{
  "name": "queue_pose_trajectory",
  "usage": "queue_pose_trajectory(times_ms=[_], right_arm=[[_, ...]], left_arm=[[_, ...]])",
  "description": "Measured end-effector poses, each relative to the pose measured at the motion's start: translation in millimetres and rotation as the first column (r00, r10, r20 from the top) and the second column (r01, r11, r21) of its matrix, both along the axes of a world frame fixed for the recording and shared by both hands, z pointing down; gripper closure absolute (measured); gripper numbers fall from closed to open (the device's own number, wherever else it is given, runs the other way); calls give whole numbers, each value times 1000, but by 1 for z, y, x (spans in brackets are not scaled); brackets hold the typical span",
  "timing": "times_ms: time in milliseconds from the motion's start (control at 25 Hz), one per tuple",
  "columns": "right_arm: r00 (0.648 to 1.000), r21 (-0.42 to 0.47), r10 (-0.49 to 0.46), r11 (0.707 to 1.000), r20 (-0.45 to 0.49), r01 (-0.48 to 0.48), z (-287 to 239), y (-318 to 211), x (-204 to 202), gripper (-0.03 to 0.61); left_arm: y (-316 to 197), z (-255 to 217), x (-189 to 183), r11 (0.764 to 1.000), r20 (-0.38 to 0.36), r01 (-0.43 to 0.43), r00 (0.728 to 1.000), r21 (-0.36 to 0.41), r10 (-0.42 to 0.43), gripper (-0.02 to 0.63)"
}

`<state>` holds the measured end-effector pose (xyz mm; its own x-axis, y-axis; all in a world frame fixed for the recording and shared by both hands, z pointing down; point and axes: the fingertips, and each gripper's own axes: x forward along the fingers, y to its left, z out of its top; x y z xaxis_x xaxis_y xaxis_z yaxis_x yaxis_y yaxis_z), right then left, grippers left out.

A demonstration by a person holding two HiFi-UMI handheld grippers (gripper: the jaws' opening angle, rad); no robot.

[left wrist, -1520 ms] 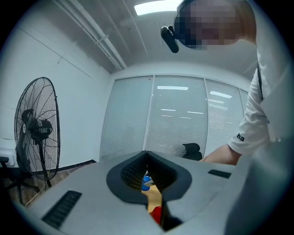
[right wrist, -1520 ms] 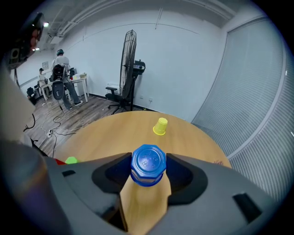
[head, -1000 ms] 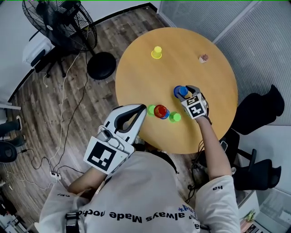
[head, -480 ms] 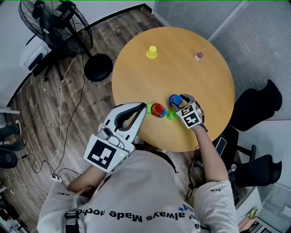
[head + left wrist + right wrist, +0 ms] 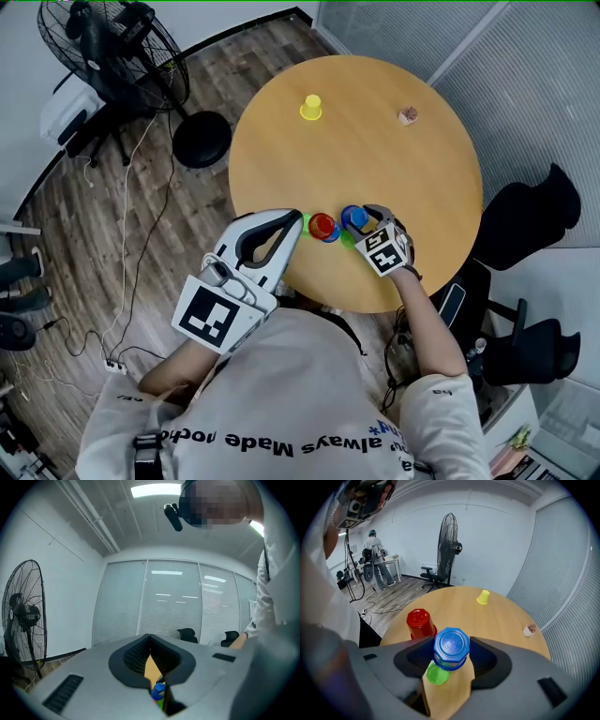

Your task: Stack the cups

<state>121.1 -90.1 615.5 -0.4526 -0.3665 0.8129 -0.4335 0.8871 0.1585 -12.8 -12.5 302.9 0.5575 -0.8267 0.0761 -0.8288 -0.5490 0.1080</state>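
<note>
Head view: the round wooden surface is seen from steeply above, and the cups are gathered close to its near edge. An upturned blue cup is gripped at its sides by the right claw, whose jaws are spread wide around it. A green cup is seen directly below the blue cup in the right gripper view; whether the two touch cannot be told. A red cup is placed upside down just beside the blue one, on its left. A second green cup is partly hidden at the rim next to the left claw. That claw is held at the near-left edge with its jaw tips pressed together and nothing between them. The far half of the surface is largely open: only a yellow cup and a small pale object are set there, well apart, each near the far rim. A standing fan is seen on the floor beyond the left edge.
</note>
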Motion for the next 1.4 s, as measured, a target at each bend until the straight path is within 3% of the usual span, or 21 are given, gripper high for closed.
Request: queue_pose_trajectory(times_ms=[1400], right_arm=[[1000,-58,-20,998,17,21,21,38,0,322]], left_arm=[[-6,-2,2,1000,-17,-9,1000,3,9,589]])
